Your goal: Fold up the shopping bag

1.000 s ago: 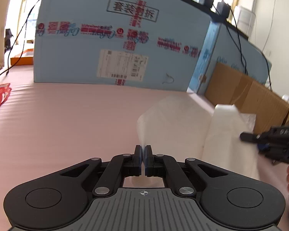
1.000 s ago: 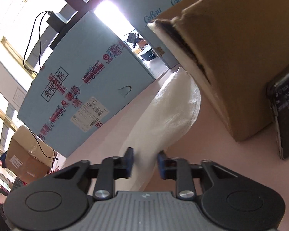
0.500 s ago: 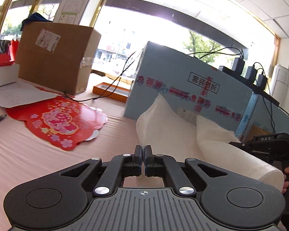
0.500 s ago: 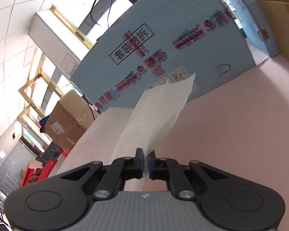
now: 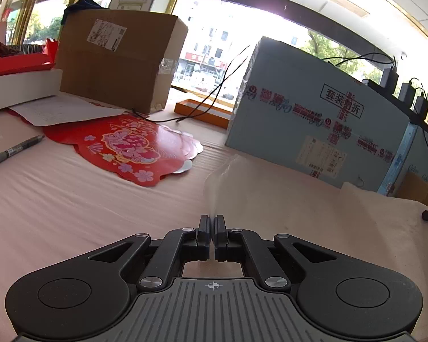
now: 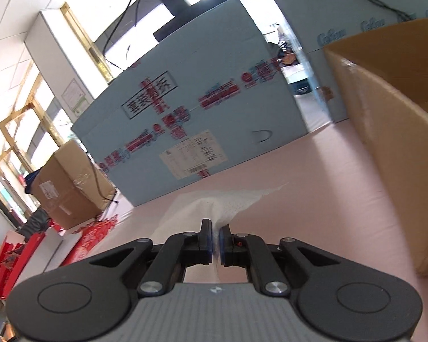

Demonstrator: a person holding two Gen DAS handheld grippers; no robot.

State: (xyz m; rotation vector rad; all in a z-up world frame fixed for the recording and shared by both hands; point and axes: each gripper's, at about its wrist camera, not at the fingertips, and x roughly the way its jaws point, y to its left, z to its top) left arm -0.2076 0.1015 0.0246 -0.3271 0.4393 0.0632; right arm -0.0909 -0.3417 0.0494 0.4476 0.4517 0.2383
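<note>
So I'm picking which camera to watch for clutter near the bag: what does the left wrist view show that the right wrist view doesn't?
Only the left wrist view shows the pen, the white paper sheet and the orange tray. Only the right wrist view shows the open brown carton on the right. Both show the blue box, the taped cardboard box, the red decorations, the pink tabletop and the translucent shopping bag, pinched by each shut gripper: left gripper, right gripper.

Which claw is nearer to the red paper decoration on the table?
Left. The left claw, shut on the shopping bag, has the red paper decoration just ahead on its left. The right claw, also shut on the bag, sees it farther off, beyond the bag.
</note>
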